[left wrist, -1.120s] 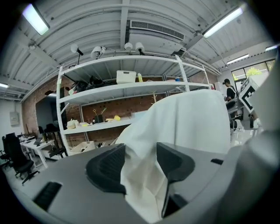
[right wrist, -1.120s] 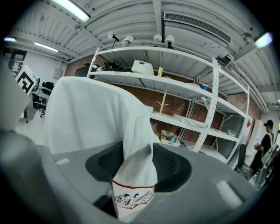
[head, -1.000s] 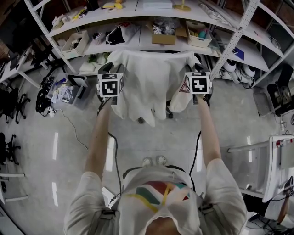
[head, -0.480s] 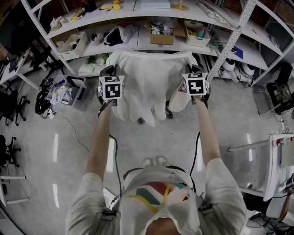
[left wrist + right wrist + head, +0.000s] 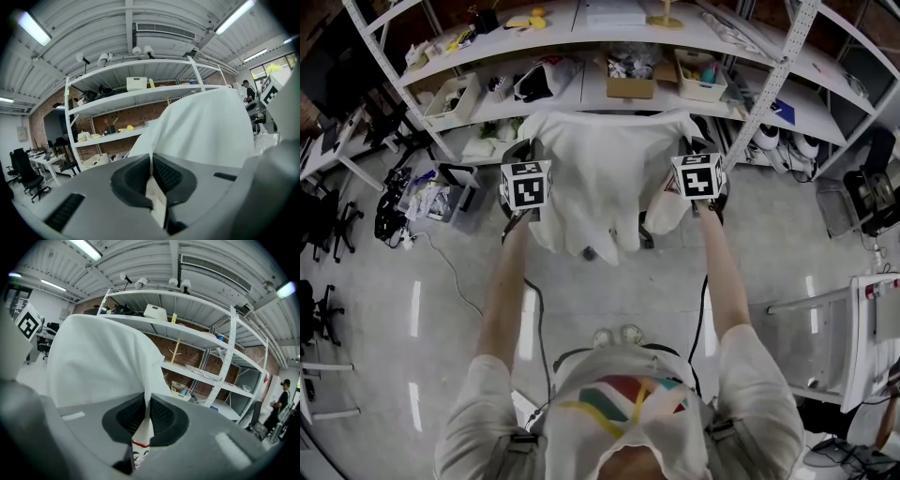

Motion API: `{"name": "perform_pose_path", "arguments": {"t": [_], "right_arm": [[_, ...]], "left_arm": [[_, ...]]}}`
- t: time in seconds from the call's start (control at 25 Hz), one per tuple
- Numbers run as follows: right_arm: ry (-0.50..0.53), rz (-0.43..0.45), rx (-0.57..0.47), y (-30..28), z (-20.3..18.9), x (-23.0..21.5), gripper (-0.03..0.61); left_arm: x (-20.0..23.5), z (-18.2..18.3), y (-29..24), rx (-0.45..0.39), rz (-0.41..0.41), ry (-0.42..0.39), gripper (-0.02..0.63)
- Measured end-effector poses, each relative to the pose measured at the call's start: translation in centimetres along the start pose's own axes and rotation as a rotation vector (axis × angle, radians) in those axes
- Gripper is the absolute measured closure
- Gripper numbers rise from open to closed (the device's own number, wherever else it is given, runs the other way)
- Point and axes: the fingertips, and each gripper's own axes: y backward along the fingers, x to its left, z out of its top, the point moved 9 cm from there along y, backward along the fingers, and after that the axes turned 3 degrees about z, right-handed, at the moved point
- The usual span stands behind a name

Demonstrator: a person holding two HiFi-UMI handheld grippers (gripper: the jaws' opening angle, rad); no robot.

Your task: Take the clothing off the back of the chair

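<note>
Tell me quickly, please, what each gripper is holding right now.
Left gripper: shut on the clothing.
Right gripper: shut on the clothing too.

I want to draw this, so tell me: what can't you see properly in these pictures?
- The chair: head view, the white clothing covers nearly all of it.
- The print on the clothing: right gripper view, the jaws of the right gripper hide most of it.
- Inside the shelf box: head view, too small.
</note>
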Motion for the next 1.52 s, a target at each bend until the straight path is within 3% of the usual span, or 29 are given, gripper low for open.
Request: {"name": "perform_pose_path", "arguments": {"t": [0.36,0.68,1.36,1.52], "right_arm": [[0.013,-0.045,-0.022,1.5,0.2,-0.9,0.569],[0.036,-0.086,-0.067,3.2,1.1,-2.0,0.569],[0.098,-0.185,-0.283,8.1,9.4,-5.0,0.569],[0.111,-0.201,-0.348,9.3,12.6,-6.0,0.569]], "left_arm": [[2.0,1.3,1.9,-0.105,0.098,0.050,0.598],[2.3,3.2,3.1,-0.154,0.133,0.078,0.598],[4.4,12.2,6.2,-0.361,0.182,0.097,0.599],[5.0,14.8,7.3,-0.419,0.186,0.159,0.600]]}}
